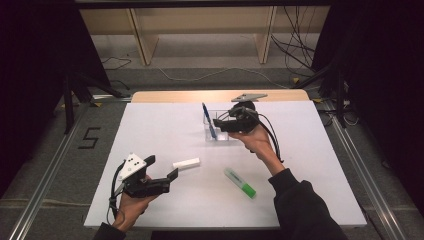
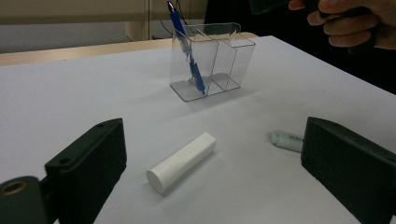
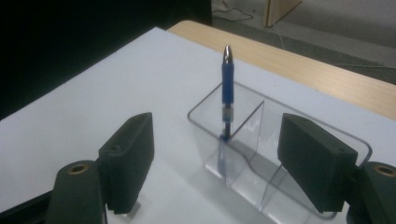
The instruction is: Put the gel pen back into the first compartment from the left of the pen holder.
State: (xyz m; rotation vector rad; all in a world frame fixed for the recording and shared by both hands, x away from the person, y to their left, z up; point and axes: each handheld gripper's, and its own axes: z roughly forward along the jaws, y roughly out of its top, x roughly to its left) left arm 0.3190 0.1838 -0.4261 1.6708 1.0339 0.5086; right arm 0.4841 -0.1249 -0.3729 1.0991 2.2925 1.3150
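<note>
High view: white tube (image 1: 186,163) and green marker (image 1: 240,182) lie near clear organizer (image 1: 223,136).

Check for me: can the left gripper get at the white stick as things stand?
Probably yes. The left gripper has its jaws open, the white stick lies flat on bare table just ahead between them, and nothing blocks the way.

Blue pen (image 3: 227,84) leaning upright in clear divided holder's (image 3: 299,140) end compartment.
</note>
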